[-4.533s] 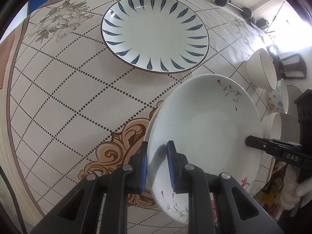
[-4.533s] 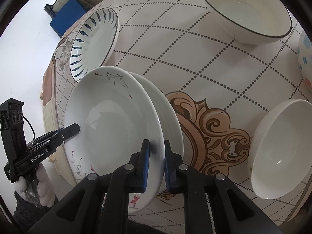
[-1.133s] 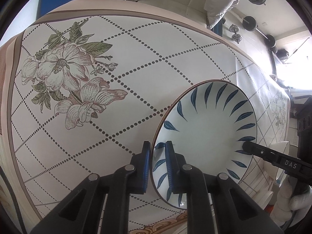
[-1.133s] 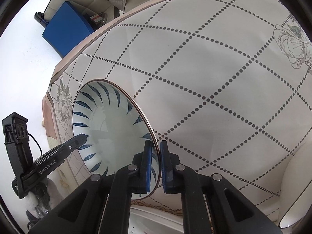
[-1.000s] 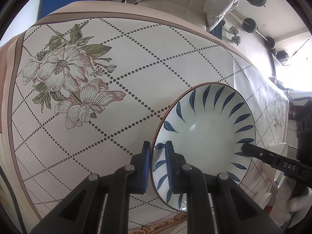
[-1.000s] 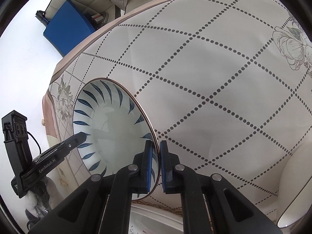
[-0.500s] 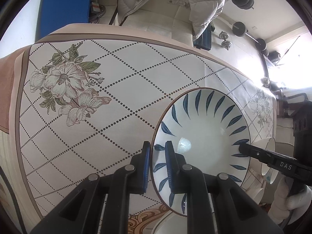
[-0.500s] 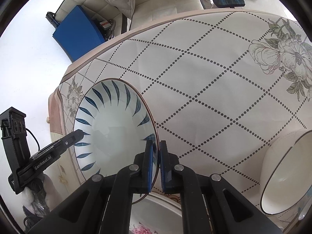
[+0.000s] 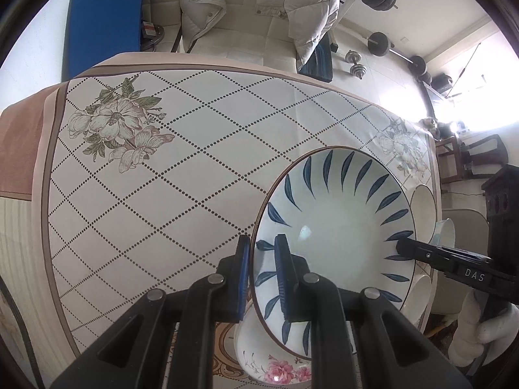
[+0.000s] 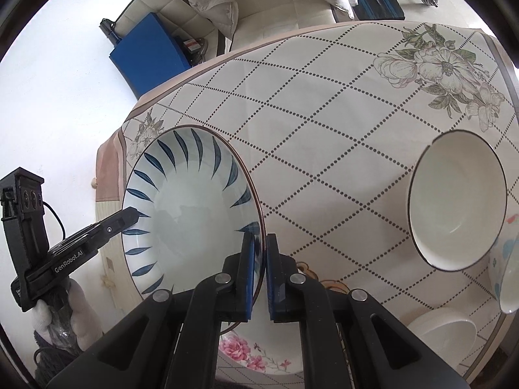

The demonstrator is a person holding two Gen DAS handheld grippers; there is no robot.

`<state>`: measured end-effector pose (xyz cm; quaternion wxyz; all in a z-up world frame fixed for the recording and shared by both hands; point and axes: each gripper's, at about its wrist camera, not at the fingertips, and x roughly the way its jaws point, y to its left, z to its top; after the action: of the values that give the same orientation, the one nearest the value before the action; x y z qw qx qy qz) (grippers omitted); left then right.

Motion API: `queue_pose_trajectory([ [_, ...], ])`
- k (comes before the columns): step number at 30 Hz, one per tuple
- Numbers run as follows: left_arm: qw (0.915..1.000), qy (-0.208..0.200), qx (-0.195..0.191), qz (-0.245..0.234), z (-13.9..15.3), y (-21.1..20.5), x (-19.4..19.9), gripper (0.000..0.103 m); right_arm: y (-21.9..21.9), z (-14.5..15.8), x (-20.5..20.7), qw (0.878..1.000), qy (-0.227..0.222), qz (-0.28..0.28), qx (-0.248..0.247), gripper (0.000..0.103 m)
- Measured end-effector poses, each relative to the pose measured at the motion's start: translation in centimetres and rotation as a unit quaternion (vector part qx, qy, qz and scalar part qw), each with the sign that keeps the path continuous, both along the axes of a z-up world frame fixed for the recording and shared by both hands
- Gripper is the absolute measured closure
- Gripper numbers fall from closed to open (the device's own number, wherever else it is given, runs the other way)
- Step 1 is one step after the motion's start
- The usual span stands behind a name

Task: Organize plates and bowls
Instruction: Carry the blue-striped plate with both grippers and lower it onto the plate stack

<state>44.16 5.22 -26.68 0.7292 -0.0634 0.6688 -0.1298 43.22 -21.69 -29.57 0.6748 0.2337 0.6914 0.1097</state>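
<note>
Both grippers hold one blue-leaf plate (image 9: 337, 223) above the table, tilted. My left gripper (image 9: 262, 246) is shut on its near rim. My right gripper (image 10: 258, 243) is shut on the opposite rim of the same plate (image 10: 191, 201). Each view shows the other gripper's fingers at the plate's far edge. Below the plate lies a stack of white plates with pink flowers (image 9: 275, 372), which also shows in the right wrist view (image 10: 256, 356). A white bowl with a dark rim (image 10: 457, 204) stands to the right.
A spotted bowl (image 10: 509, 272) and a plain white bowl (image 10: 444, 334) stand at the right edge of the table. The patterned tablecloth (image 9: 162, 194) stretches to the left and far side. A chair with a white jacket (image 9: 253, 9) stands behind the table.
The blue-leaf plate has been lifted off the table and carried back toward the flowered plate stack, held by both grippers. Earlier both gripped a white flowered plate on the stack.
</note>
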Motion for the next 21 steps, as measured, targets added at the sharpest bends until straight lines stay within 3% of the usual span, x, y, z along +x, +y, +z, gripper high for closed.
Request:
queue_pose_trajectory([
  [10, 0.9999, 0.010, -0.005, -0.007, 0.1, -0.5, -6.2, 0.090, -0.8, 1.2, -7.4, 1.000, -0.005, -0.006, 0.003, 0.095],
  [21, 0.9979, 0.043, 0.027, -0.041, -4.2, -1.5, -10.6, 0.090, -0.5, -2.6, -12.5, 1.000, 0.022, 0.003, -0.006, 0.095],
])
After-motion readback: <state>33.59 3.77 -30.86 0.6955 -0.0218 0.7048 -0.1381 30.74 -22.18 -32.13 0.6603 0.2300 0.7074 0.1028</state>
